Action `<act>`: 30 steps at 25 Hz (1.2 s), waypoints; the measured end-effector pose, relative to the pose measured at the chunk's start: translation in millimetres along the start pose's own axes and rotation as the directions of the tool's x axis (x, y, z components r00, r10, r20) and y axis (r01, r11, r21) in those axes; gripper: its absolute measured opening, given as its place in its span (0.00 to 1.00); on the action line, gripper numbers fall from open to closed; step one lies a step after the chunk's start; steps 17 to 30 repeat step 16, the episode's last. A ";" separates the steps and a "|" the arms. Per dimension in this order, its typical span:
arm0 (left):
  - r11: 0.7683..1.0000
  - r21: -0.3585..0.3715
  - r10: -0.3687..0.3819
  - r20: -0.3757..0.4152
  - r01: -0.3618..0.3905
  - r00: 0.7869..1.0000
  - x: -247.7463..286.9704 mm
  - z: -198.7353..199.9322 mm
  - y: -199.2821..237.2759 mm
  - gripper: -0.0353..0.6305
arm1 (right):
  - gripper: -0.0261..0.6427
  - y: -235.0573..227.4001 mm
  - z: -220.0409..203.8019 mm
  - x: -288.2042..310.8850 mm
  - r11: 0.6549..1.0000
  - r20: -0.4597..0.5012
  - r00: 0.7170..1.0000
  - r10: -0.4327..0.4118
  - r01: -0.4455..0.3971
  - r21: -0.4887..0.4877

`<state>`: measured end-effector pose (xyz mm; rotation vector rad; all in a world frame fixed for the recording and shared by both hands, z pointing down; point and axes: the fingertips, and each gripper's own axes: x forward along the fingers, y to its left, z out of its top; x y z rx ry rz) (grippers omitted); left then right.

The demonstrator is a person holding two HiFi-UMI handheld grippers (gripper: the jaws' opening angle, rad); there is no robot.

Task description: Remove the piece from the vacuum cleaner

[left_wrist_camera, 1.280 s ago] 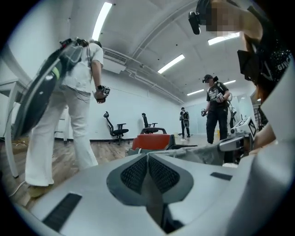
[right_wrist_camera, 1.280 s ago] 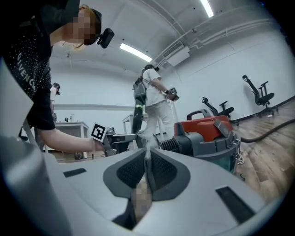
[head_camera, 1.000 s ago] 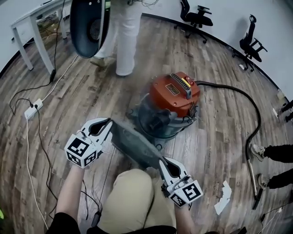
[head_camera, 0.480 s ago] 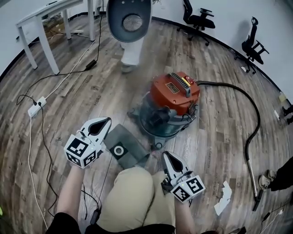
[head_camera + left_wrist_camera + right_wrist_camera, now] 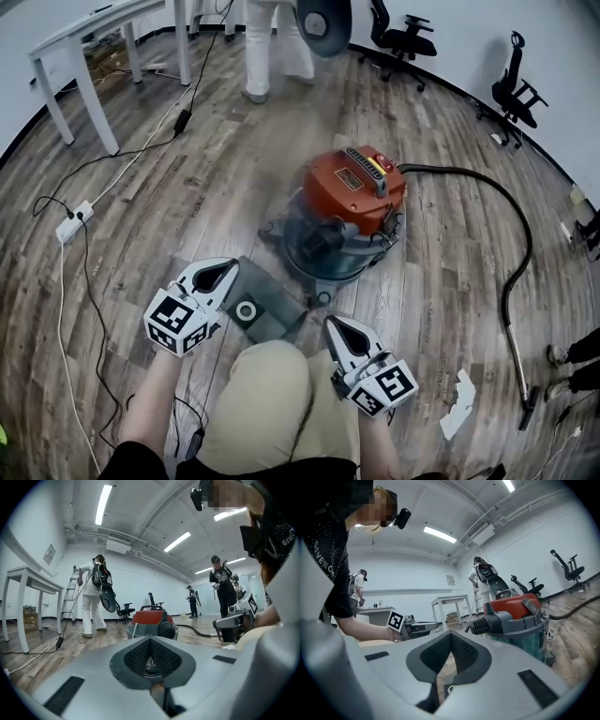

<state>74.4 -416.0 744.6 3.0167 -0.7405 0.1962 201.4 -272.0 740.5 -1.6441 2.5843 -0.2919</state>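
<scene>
The vacuum cleaner [image 5: 349, 211], orange lid on a grey-green drum, stands on the wood floor. It shows ahead in the left gripper view [image 5: 152, 623] and at the right in the right gripper view [image 5: 518, 616]. The removed piece, a grey dust bag [image 5: 258, 309] with a round-holed collar, lies flat on the floor in front of the vacuum cleaner. My left gripper [image 5: 225, 272] is shut and empty beside the bag's left edge. My right gripper [image 5: 335, 328] is shut and empty, just right of the bag. Both pairs of jaws meet with nothing between them in the left gripper view [image 5: 150, 656] and the right gripper view [image 5: 449, 653].
A black hose [image 5: 514, 272] curves from the vacuum cleaner to the right. My bent knee [image 5: 267, 403] is between the grippers. A power strip [image 5: 67, 228] with cables lies left, a white table [image 5: 84, 42] back left, office chairs [image 5: 403, 37] at the wall. A person [image 5: 272, 47] stands behind.
A second ago both grippers held the grey bag stretched between them. Now it lies on the floor, released. The left gripper has shifted right towards it. The standing person has walked further back.
</scene>
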 end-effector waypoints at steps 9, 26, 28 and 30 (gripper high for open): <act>1.000 0.015 0.001 -0.024 -0.001 1.000 -5.8 -4.6 -3.2 0.07 | 0.06 3.8 -1.1 8.3 1.000 -0.002 1.000 0.027 -0.027 -0.002; 1.000 0.021 0.007 -0.030 -0.006 1.000 -10.3 -7.1 2.5 0.07 | 0.06 5.1 0.0 12.0 1.000 -0.004 1.000 0.028 -0.029 -0.013; 1.000 0.021 0.007 -0.030 -0.006 1.000 -10.3 -7.1 2.5 0.07 | 0.06 5.1 0.0 12.0 1.000 -0.004 1.000 0.028 -0.029 -0.013; 1.000 0.021 0.007 -0.030 -0.006 1.000 -10.3 -7.1 2.5 0.07 | 0.06 5.1 0.0 12.0 1.000 -0.004 1.000 0.028 -0.029 -0.013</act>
